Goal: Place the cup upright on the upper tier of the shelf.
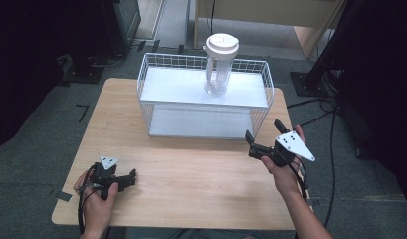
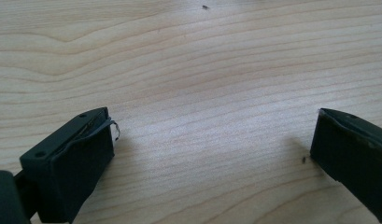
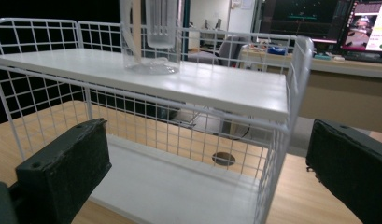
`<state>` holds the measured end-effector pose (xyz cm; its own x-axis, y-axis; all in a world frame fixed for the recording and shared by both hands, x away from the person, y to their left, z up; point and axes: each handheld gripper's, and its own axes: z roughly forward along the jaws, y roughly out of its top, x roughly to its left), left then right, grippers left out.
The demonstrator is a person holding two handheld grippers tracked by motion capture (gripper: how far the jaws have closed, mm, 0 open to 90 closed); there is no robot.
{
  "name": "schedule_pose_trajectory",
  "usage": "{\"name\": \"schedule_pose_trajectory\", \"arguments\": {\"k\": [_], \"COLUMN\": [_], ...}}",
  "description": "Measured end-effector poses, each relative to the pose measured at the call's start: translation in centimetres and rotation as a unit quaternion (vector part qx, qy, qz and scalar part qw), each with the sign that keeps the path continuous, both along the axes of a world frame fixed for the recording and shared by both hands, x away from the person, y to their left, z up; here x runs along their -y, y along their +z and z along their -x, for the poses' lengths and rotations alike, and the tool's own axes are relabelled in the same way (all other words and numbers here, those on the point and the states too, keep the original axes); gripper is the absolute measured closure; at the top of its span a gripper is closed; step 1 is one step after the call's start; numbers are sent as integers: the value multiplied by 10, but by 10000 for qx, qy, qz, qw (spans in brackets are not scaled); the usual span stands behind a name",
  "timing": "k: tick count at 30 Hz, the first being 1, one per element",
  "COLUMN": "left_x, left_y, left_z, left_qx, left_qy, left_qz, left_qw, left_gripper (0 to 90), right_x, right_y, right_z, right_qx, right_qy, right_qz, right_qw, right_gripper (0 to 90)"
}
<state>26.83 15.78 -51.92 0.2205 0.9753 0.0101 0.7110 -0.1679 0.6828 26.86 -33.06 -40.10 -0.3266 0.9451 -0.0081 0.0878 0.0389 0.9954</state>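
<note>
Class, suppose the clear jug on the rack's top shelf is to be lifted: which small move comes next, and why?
Probably raise the right gripper toward the jug. It hangs open beside the rack, below the top shelf, the nearer one; the left gripper sits open, low over the table.

Black two-jaw left gripper [image 1: 125, 179] and right gripper [image 1: 262, 138] (grey three-cornered plates on top), trailing black cables.

Soft, even overhead light; dim room edges, slight blur, faint shadows under the tools
</note>
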Motion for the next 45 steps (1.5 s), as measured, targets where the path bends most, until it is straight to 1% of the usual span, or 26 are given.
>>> {"name": "schedule_pose_trajectory", "arguments": {"k": [3,5,6,7,8,12,14,15,17,22,23,24,25,27,30,32,33,37,39,40,45], "left_x": [0,0,0,0,0,0,0,0,0,0,0,0,0,0,0,0,0,0,0,0,0], "left_y": [0,0,0,0,0,0,0,0,0,0,0,0,0,0,0,0,0,0,0,0,0], "left_z": [0,0,0,0,0,0,0,0,0,0,0,0,0,0,0,0,0,0,0,0,0], "left_qx": [3,2,2,2,2,1,2,1,2,1,1,1,2,2,1,2,1,2,2,2,2], "left_qy": [2,1,1,1,1,1,2,0,2,1,1,1,2,2,2,1,1,2,2,2,2], "left_qz": [2,2,2,2,1,1,2,0,2,1,1,1,2,1,1,1,1,1,2,2,1], "left_qw": [10000,10000,10000,10000,10000,10000,10000,10000,10000,10000,10000,10000,10000,10000,10000,10000,10000,10000,10000,10000,10000], "left_gripper": [0,0,0,0,0,0,0,0,0,0,0,0,0,0,0,0,0,0,0,0,0], "right_x": [7,13,13,17,17,26,31,35,36,44,45,48,48,52,55,58,62,68,72,76,82], "right_y": [-8,-17,-17,-22,-22,-31,-35,-41,-43,-58,-62,-68,-68,-77,-81,-85,-88,-94,-97,-102,-110], "right_z": [4,7,7,9,9,14,16,19,20,25,26,29,29,33,35,38,41,45,47,50,57], "right_qx": [-76,-170,-170,-240,-240,-354,-389,-456,-500,-669,-711,-787,-787,-908,-961,-1019,-1085,-1152,-1202,-1265,-1408], "right_qy": [-49,-115,-115,-150,-150,-242,-275,-310,-331,-400,-417,-469,-469,-496,-527,-563,-606,-655,-713,-762,-802], "right_qz": [-7,6,6,5,5,-54,-40,-16,-13,35,39,82,82,140,170,204,194,230,217,227,289], "right_qw": [10000,9998,9998,9996,9996,9991,9989,9985,9982,9969,9966,9958,9958,9945,9938,9930,9921,9909,9900,9888,9864], "right_gripper": [0,0,0,0,0,0,0,0,0,0,0,0,0,0,0,0,0,0,0,0,0]}}
